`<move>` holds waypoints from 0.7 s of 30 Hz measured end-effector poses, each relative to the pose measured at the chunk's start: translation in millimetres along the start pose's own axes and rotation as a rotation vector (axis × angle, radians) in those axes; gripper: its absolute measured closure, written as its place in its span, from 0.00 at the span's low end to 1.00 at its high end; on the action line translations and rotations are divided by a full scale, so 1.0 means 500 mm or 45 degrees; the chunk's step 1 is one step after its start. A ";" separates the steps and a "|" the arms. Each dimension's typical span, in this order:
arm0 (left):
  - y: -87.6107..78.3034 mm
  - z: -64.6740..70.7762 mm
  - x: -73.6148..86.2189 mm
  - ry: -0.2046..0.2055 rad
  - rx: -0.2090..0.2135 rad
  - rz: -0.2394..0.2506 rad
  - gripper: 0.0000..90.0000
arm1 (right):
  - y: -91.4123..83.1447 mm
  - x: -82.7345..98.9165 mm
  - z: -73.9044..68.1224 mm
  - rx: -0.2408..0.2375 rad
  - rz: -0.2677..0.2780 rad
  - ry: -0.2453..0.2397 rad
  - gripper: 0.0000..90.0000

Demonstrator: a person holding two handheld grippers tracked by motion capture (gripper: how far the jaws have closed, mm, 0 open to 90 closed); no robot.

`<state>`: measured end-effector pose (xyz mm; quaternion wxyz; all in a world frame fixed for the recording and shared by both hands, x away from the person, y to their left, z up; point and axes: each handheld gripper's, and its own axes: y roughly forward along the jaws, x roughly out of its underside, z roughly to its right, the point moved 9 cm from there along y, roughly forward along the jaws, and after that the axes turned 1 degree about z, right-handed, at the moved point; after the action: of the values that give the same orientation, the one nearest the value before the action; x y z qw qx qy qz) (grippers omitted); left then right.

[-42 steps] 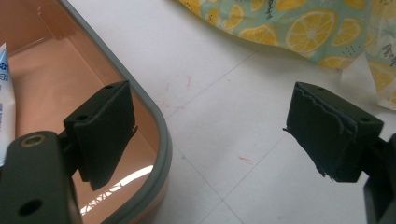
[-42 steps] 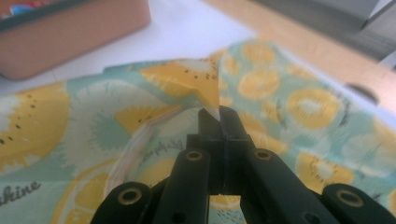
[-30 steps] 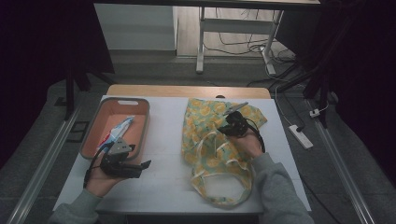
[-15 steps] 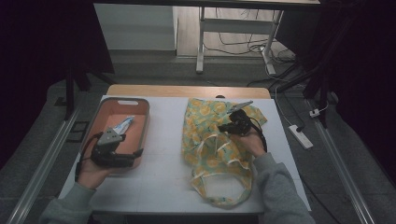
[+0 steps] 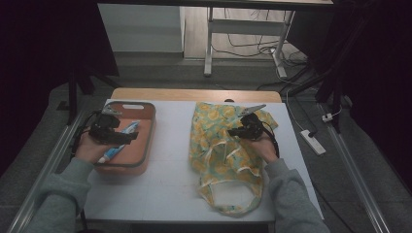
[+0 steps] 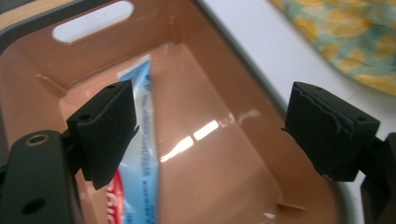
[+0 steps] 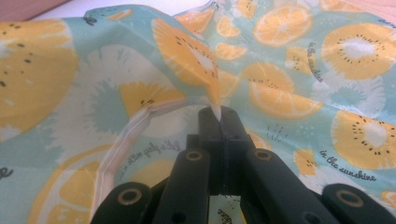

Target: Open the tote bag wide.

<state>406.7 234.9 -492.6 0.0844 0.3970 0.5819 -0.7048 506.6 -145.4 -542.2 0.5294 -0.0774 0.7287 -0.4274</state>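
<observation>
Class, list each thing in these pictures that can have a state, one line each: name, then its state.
Left gripper: open, over the tray.
Right gripper: shut on the bag's edge.
Fruit-print bag: lying on the table, a fold pinched and lifted.
Toothpaste tube: lying flat in the tray, not gripped.
Pink tray: upright, holding the tube.

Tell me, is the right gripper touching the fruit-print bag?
Touching. In the right gripper view the right gripper has its jaws closed on a pinched fold of the fruit-print bag, the cloth rising straight out from between the tips.
</observation>
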 end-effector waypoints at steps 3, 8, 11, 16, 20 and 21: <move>0.012 -0.018 -0.005 -0.015 -0.010 -0.038 0.19 | -0.003 -0.001 0.003 -0.001 0.004 -0.001 0.99; 0.040 -0.048 -0.003 -0.046 -0.018 -0.103 0.19 | -0.001 -0.001 0.008 -0.004 0.009 0.012 0.99; 0.050 -0.062 0.001 -0.060 -0.015 -0.124 0.19 | -0.001 -0.001 0.009 -0.005 0.006 0.008 0.99; 0.061 -0.076 0.007 -0.068 -0.023 -0.150 0.19 | -0.008 -0.001 0.010 0.005 0.013 0.005 0.99; 0.070 -0.083 0.013 -0.076 -0.029 -0.176 0.19 | -0.009 -0.001 0.010 0.008 0.017 0.005 0.99; 0.073 -0.086 0.016 -0.079 -0.037 -0.189 0.19 | -0.009 -0.002 0.008 0.006 0.014 0.004 0.99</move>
<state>442.5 264.7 -525.4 0.0557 0.3297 0.6168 -0.7125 508.9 -149.7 -538.6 0.5308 -0.0716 0.7289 -0.4263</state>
